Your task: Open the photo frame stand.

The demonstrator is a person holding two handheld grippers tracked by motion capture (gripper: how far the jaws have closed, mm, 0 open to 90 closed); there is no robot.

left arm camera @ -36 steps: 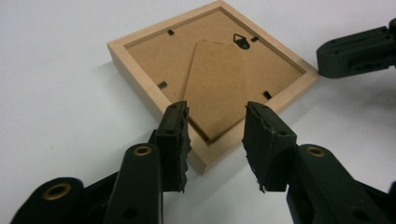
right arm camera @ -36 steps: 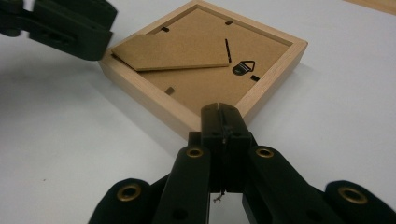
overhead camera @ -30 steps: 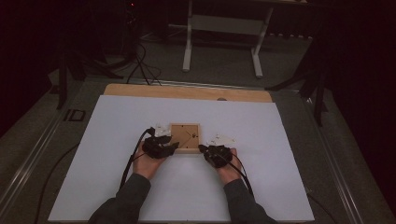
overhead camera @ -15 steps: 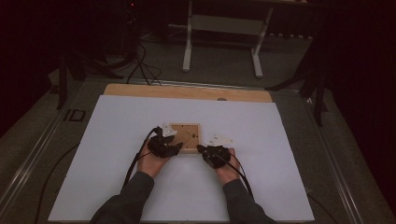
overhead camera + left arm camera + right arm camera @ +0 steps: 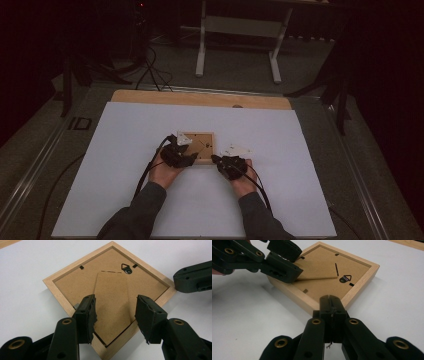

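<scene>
Lying face-down mid-table in the high view, the picture frame (image 5: 196, 146) is sitting between both hands. The left gripper (image 5: 116, 315), in its view, is straddling the fold-out stand (image 5: 112, 307), jaws having just been opening, gripping nothing. The right gripper (image 5: 331, 305), in its view, is bracing the frame's edge, closed and empty; it risks slipping off, letting the frame skid

High view is kept dim, surroundings lost in near-black; white table sheet (image 5: 125, 150) is lit softly from above. Both gripper views are rendered bright & sharp, soft shadows cast beside picture frame (image 5: 57, 287), nearest jaw bases slightly blurred.
</scene>
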